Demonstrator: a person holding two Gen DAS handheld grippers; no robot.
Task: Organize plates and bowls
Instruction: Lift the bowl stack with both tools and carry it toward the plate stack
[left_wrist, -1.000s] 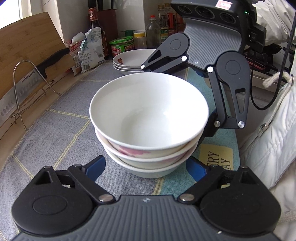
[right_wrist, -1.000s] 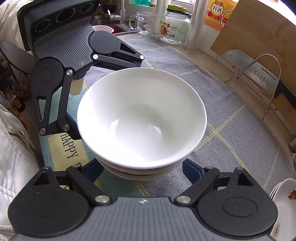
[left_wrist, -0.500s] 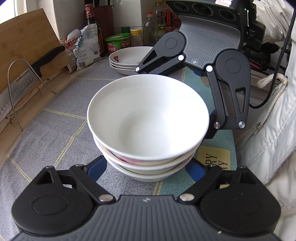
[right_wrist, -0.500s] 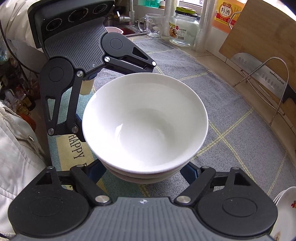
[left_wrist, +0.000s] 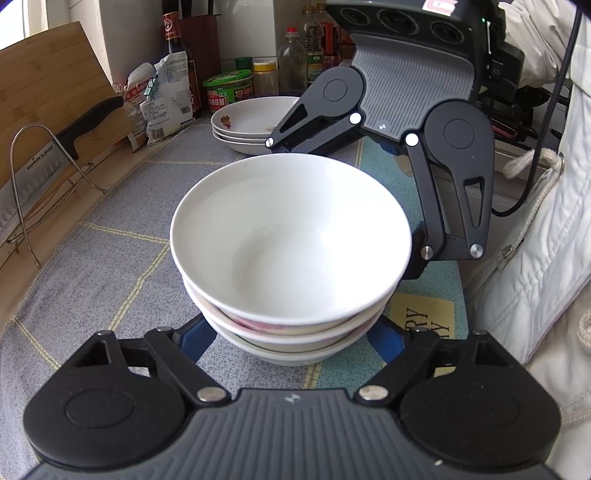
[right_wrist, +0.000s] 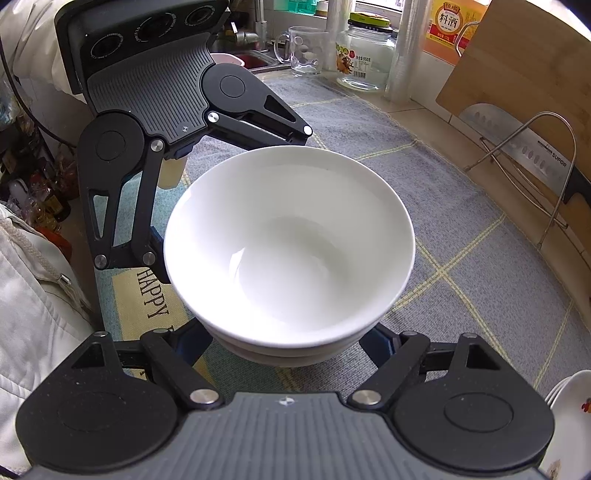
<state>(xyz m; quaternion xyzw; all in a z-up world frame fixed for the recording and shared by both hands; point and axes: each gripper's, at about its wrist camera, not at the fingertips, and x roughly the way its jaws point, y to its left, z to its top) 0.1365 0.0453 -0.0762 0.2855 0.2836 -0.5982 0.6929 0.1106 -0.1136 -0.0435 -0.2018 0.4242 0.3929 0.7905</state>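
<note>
Three white bowls (left_wrist: 291, 240) are nested in a stack on the grey checked mat (left_wrist: 92, 277), the top bowl (right_wrist: 288, 240) empty. My left gripper (left_wrist: 290, 341) straddles the lower bowls from one side. Its jaws are closing, and its blue pads (left_wrist: 197, 338) lie against the stack. From the opposite side my right gripper (right_wrist: 284, 345) straddles the same stack, its blue pads (right_wrist: 378, 345) against the bottom bowl under the rims. Each gripper's black fingers (left_wrist: 454, 206) show in the other's view, reaching around the stack. The pad faces are hidden by the bowls.
A stack of shallow flowered plates (left_wrist: 251, 122) sits behind the bowls, also at the right wrist view's corner (right_wrist: 569, 406). A cleaver in a wire rack (left_wrist: 37, 177) leans on a wooden board. Bottles and jars (left_wrist: 225, 90) line the back. A person's white jacket (left_wrist: 535, 240) is close by.
Both grippers' blue fingers have drawn inward until they meet the lower bowls. The bowl stack stays where it was on the mat.
</note>
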